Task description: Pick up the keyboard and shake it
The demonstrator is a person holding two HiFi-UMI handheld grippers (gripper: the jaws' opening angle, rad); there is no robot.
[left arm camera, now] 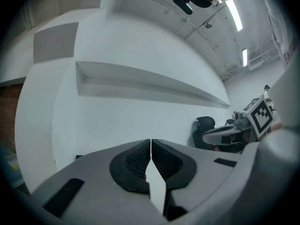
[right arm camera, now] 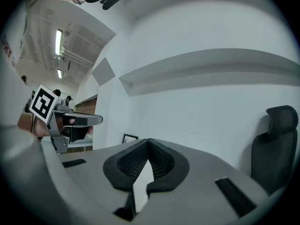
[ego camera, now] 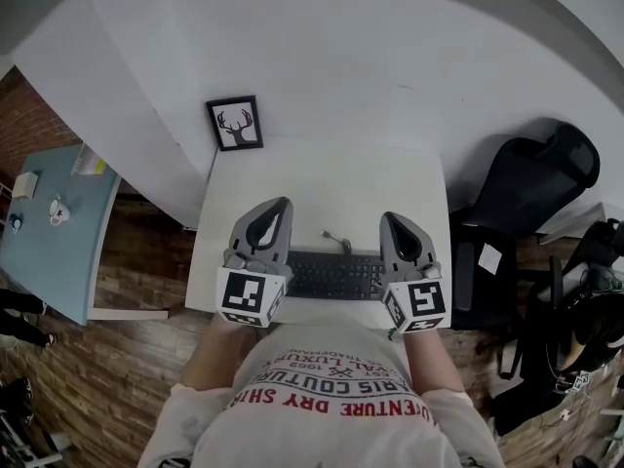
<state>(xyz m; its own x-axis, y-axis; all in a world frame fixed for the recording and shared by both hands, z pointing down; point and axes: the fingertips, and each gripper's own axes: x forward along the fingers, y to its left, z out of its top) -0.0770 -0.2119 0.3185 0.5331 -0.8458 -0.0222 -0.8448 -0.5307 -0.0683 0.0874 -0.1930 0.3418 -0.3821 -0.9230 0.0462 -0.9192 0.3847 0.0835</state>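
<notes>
A black keyboard (ego camera: 336,274) lies flat on the white desk (ego camera: 322,178), close to its near edge, with its cable (ego camera: 337,243) running off behind it. My left gripper (ego camera: 281,203) hovers over the keyboard's left end and my right gripper (ego camera: 388,218) over its right end. Both point level toward the wall. In the left gripper view the jaws (left arm camera: 150,141) are shut with nothing between the pads. The right gripper view shows the same for its jaws (right arm camera: 148,140). Neither gripper view shows the keyboard.
A framed deer picture (ego camera: 235,123) leans against the wall at the desk's back left corner. A black office chair (ego camera: 531,188) stands right of the desk. A light blue table (ego camera: 49,232) with small items stands at the left. The floor is wood.
</notes>
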